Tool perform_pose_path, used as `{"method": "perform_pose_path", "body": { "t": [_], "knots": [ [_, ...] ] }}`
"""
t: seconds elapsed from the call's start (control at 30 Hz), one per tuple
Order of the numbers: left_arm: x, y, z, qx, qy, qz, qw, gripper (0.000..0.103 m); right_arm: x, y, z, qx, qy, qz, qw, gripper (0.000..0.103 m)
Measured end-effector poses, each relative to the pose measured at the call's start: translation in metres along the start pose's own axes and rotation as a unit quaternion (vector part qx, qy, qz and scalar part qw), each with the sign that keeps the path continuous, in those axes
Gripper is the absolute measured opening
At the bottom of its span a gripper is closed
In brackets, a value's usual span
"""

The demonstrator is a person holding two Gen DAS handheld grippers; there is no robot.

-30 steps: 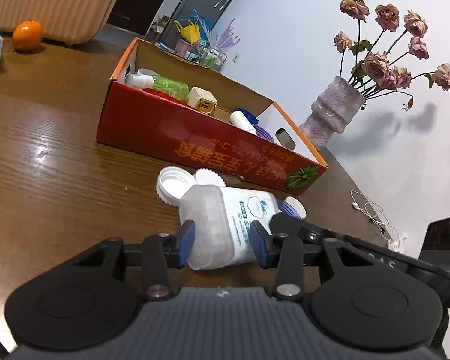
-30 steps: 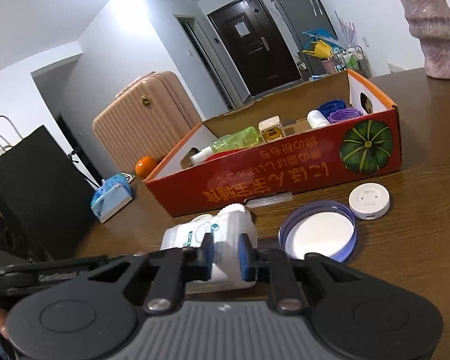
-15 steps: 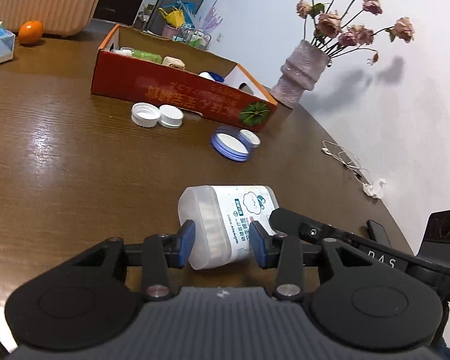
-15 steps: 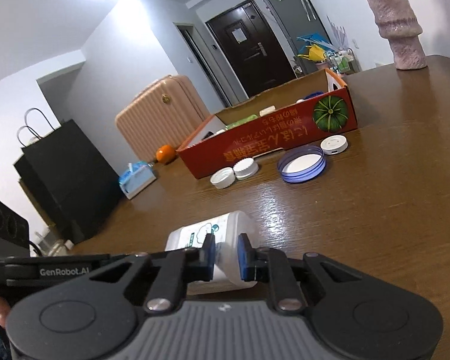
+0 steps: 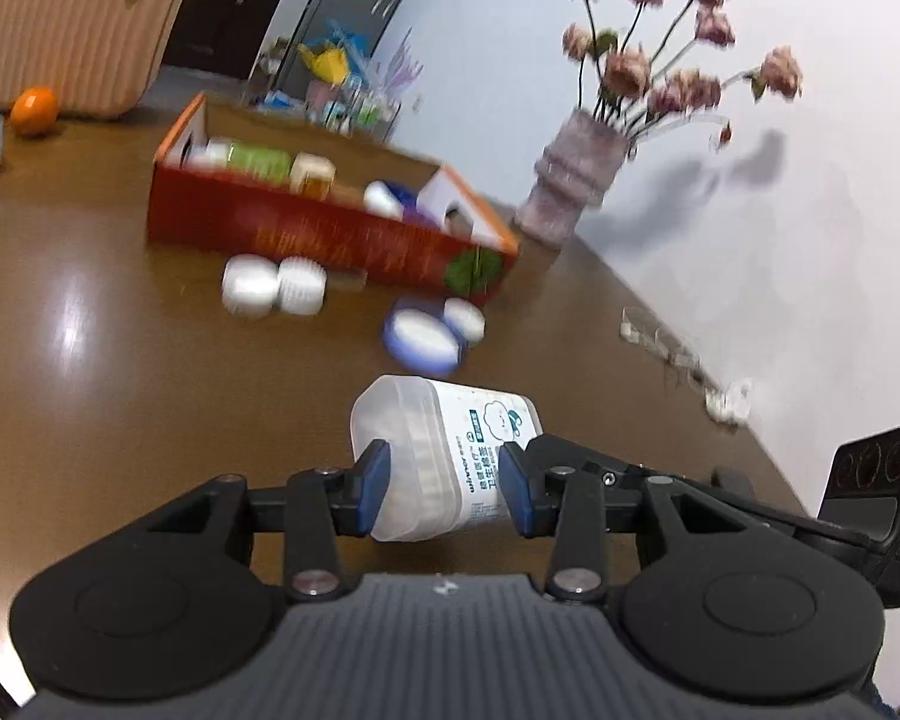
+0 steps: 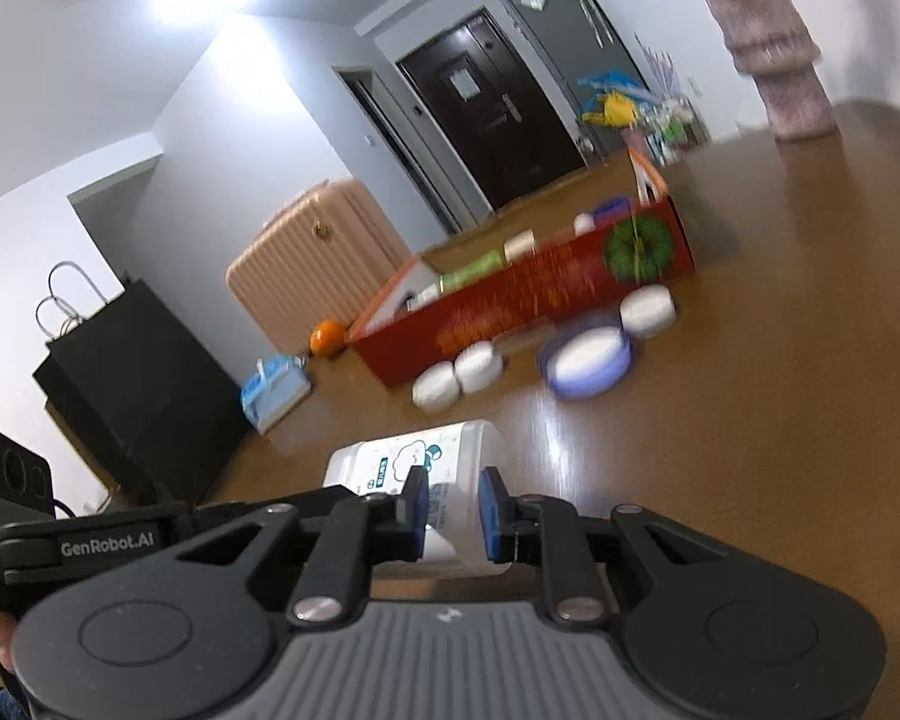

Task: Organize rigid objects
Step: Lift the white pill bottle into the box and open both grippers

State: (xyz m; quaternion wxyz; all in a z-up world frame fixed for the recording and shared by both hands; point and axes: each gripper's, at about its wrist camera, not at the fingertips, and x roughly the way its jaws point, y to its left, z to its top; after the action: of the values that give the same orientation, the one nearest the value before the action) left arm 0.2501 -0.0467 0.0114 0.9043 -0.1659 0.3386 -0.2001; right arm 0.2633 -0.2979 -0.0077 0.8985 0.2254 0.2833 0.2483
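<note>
Left claw (image 5: 441, 489): blue pads pressed to both sides of one translucent cotton-swab container (image 5: 444, 456), lying on its side, its base end pointing ahead. Right claw (image 6: 453, 510): clamped on the other end of the same container (image 6: 414, 468), which looks narrower there. One container, two claws on it. Whether it touches the counter (image 5: 90, 372) or hangs just above it, cannot tell.

Ahead of the left claw, on the counter:
- one red cardboard box (image 5: 330, 234), open-topped, pumpkin print on its near right corner. Inside: one green bottle (image 5: 252, 159), one small beige box (image 5: 313, 174), something white and something blue or purple, all blurred.
- two white ribbed caps (image 5: 273, 285), touching each other, just in front of the box, ahead and left.
- one blue-rimmed lid (image 5: 420, 342), straight ahead between claw and box, with one small white round disc (image 5: 465, 318) just beside it on the right.

Farther off: one orange (image 5: 33, 111) far ahead-left, near one peach suitcase (image 5: 72, 18); one tissue pack (image 6: 276, 387) at the left edge; one grey vase (image 5: 576, 180) of dried roses ahead-right, beyond the box. From the right claw's view, one black paper bag (image 6: 132, 384) stands far left.
</note>
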Motion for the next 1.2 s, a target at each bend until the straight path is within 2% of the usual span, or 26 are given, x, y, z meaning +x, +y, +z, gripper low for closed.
{"method": "perform_pose_path", "body": {
  "t": [0.13, 0.27, 0.37, 0.53, 0.63, 0.7, 0.77, 0.9, 0.97, 1.03, 1.1, 1.2],
  "knots": [
    [0.018, 0.002, 0.048, 0.009, -0.03, -0.006, 0.9995, 0.039, 0.027, 0.001, 0.055, -0.01, -0.021, 0.002, 1.0, 0.018],
    [0.058, 0.015, 0.107, -0.006, -0.029, -0.014, 0.9995, 0.04, 0.067, -0.003, 0.117, -0.024, -0.037, -0.004, 0.999, 0.018],
    [0.099, 0.029, 0.151, -0.022, -0.024, -0.008, 0.9994, 0.04, 0.114, -0.019, 0.161, -0.019, -0.02, -0.011, 1.0, 0.018],
    [0.178, 0.061, 0.206, -0.055, 0.008, 0.012, 0.9984, 0.041, 0.191, -0.056, 0.205, 0.015, 0.016, -0.04, 0.999, 0.018],
    [0.219, 0.077, 0.223, -0.063, 0.033, 0.03, 0.997, 0.039, 0.23, -0.074, 0.214, 0.03, 0.049, -0.065, 0.996, 0.018],
    [0.243, 0.085, 0.232, -0.059, 0.051, 0.037, 0.9963, 0.04, 0.244, -0.079, 0.213, 0.022, 0.054, -0.091, 0.994, 0.018],
    [0.255, 0.089, 0.235, -0.058, 0.054, 0.047, 0.9957, 0.04, 0.252, -0.081, 0.21, 0.012, 0.056, -0.097, 0.994, 0.018],
    [0.274, 0.085, 0.239, -0.038, 0.073, 0.057, 0.995, 0.043, 0.267, -0.07, 0.199, -0.05, 0.056, -0.146, 0.986, 0.022],
    [0.274, 0.08, 0.238, -0.021, 0.065, 0.066, 0.9955, 0.043, 0.267, -0.07, 0.198, -0.044, 0.069, -0.137, 0.987, 0.021],
    [0.265, 0.082, 0.238, -0.029, 0.06, 0.067, 0.9955, 0.047, 0.259, -0.067, 0.199, -0.035, 0.072, -0.116, 0.99, 0.021],
    [0.246, 0.081, 0.238, -0.025, 0.053, 0.058, 0.9966, 0.05, 0.244, -0.061, 0.203, -0.04, 0.062, -0.114, 0.991, 0.021],
    [0.207, 0.076, 0.241, -0.001, 0.03, 0.07, 0.9971, 0.055, 0.217, -0.052, 0.215, -0.044, 0.041, -0.113, 0.992, 0.021]
  ]
}}
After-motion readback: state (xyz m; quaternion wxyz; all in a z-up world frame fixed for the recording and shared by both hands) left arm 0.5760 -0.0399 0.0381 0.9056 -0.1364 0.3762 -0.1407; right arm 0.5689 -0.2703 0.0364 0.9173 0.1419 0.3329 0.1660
